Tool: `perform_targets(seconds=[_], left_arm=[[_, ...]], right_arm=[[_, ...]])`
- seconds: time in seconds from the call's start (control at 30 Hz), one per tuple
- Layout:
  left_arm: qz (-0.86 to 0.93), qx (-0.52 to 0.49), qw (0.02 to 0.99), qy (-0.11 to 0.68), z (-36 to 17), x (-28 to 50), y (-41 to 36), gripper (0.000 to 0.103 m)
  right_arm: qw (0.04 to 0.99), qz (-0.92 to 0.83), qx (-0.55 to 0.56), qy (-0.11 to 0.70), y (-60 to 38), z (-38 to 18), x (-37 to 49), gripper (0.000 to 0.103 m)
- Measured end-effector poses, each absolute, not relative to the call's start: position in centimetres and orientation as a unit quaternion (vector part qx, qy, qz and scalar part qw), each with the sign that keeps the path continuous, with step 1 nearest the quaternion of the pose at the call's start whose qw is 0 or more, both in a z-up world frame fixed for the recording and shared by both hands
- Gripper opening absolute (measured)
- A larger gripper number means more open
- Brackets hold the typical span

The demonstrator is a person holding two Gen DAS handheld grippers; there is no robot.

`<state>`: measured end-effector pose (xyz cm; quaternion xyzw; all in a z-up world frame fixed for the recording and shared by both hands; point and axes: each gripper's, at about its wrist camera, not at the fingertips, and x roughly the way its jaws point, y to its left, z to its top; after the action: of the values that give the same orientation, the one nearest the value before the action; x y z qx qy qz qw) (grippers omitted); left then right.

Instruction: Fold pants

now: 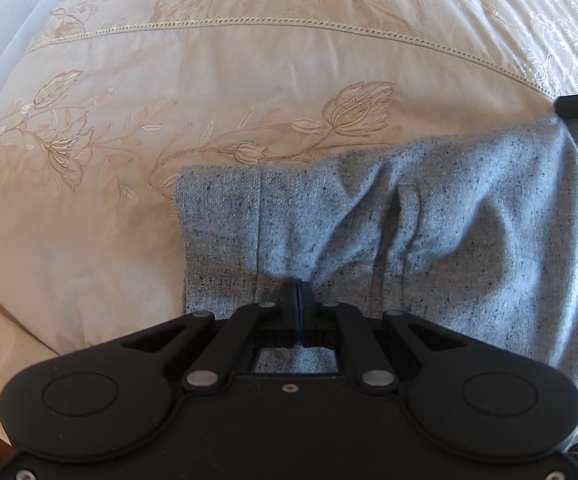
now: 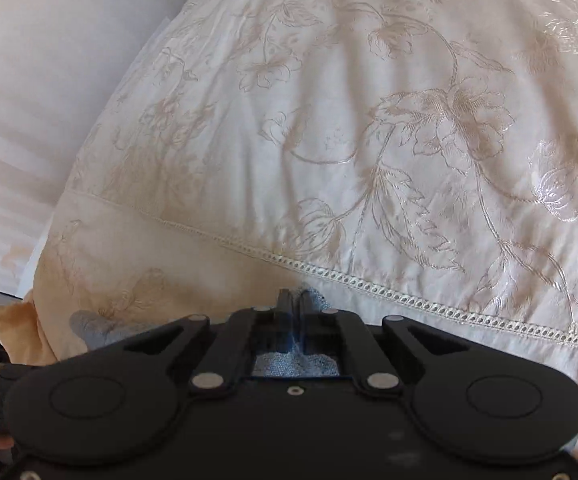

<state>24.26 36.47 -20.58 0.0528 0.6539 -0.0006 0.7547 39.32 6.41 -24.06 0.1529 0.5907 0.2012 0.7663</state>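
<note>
Both corners pinched: left hand-held gripper (image 1: 298, 292) and right hand-held gripper (image 2: 295, 300) clamp grey pants (image 1: 429, 216) on embroidered bedspread (image 1: 209, 68); fabric rumpled, folding barely begun.

Soft daylight, striped shadows, fisheye-warped edges.

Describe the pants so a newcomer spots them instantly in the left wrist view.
Start from the cream bedspread with embroidered flowers that fills the view. The pants lie rumpled on its lower right: speckled grey knit, the only dark, unpatterned cloth there, pinched by the left gripper.
</note>
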Motion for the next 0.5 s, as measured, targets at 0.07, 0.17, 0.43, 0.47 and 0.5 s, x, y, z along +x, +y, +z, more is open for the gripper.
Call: perform_targets(seconds=[0.07, 0.17, 0.43, 0.47, 0.5], left_arm=[[0.002, 0.043, 0.751, 0.659, -19.5, 24.4, 36.7, 0.011], [-0.024, 0.020, 0.778, 0.627, -16.6, 24.9, 36.5, 0.024], [0.038, 0.018, 0.768, 0.639, -20.2, 29.9, 39.6, 0.048], [0.037, 0.009, 0.767, 0.641, -20.5, 30.2, 40.1, 0.051], [0.036, 0.009, 0.767, 0.641, -20.5, 30.4, 40.4, 0.053]], right_arm=[[0.773, 0.213, 0.105, 0.589, 7.9, -24.4, 38.9, 0.004], [0.771, 0.208, 0.119, 0.589, 7.8, -24.2, 38.8, 0.004], [0.773, 0.188, 0.114, 0.595, 8.0, -25.6, 39.2, 0.004], [0.773, 0.182, 0.113, 0.597, 8.2, -26.0, 39.3, 0.004], [0.774, 0.176, 0.111, 0.598, 8.4, -26.3, 39.4, 0.004]])
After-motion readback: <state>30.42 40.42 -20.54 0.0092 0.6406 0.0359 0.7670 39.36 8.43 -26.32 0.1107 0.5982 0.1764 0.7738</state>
